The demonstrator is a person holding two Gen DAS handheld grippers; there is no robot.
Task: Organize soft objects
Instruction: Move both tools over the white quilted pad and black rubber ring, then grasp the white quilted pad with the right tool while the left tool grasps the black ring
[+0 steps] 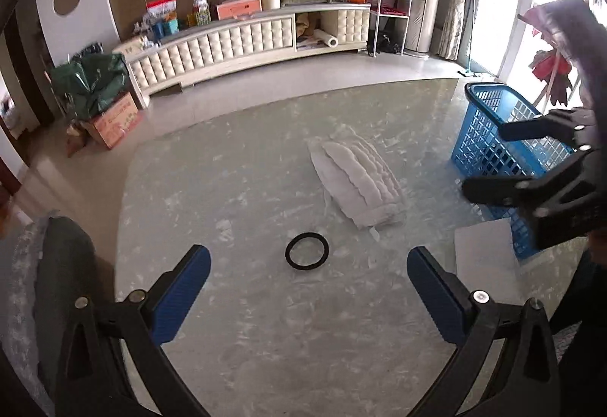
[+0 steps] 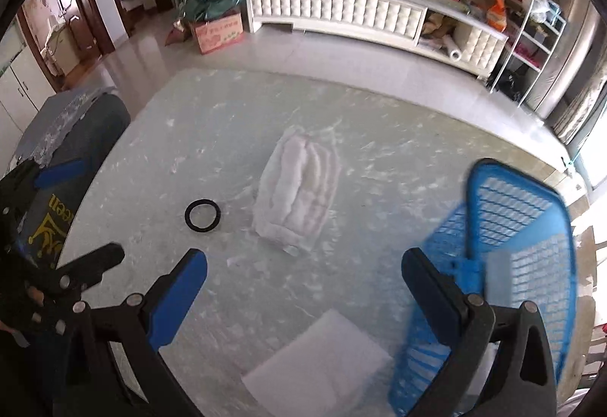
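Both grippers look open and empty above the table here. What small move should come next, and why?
Probably ease the left gripper forward past the black ring toward the white padded cloth. Both it and the right gripper are open and empty, the cloth lies flat on the table, and the blue basket stands beside it.

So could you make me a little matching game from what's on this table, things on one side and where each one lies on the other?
Things:
1. black ring
2. white quilted cloth
3. blue basket
4. white foam sheet

Places:
A. lying on its side at the table's right
B. middle of the table
C. near edge, next to the basket
D. ahead of the open left gripper

Pairs: 1-D, 2-B, 3-A, 4-C
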